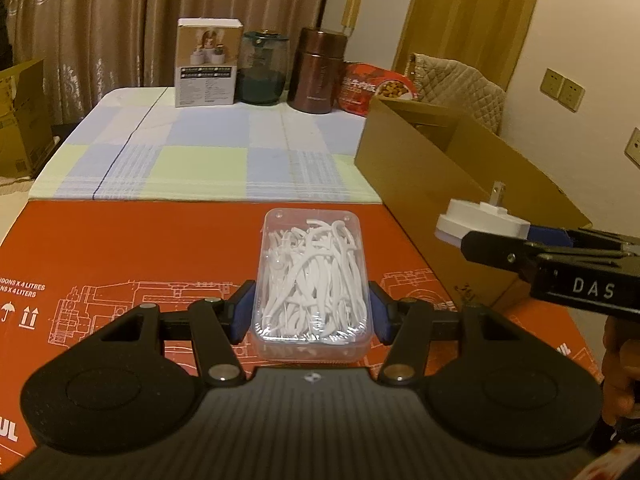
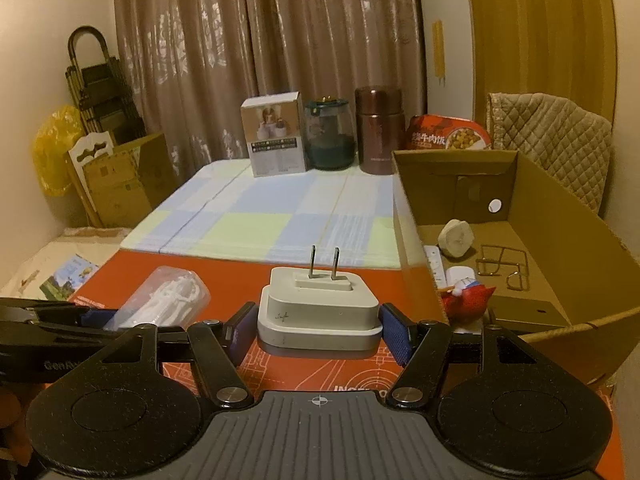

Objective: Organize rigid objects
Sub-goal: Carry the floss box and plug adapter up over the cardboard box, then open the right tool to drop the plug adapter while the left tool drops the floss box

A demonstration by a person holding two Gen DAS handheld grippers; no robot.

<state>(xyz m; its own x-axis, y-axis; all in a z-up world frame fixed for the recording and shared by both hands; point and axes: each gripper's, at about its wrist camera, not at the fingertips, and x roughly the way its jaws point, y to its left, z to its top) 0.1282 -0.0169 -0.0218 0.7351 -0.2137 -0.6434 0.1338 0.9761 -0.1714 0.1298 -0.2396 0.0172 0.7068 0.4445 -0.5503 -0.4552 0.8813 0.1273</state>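
Floss-pick box [image 1: 310, 280], clear plastic, clamped between blue pads of left tool [image 1: 311, 308] above the red mat [image 1: 140, 248]; right tool [image 1: 480, 236] at right, gripping white plug adapter [image 1: 476, 218] near cardboard box [image 1: 420, 160].

Plug adapter [image 2: 318, 308], prongs up, pinched in right tool [image 2: 318, 330]; cardboard box [image 2: 560, 208] beside it, holding small items; left tool [image 2: 100, 318] carrying floss-pick box [image 2: 164, 298].

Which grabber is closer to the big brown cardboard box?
The right one. The right gripper, holding the white plug adapter, is just beside the open cardboard box. The left gripper, holding the clear floss-pick box, is farther away over the red mat.
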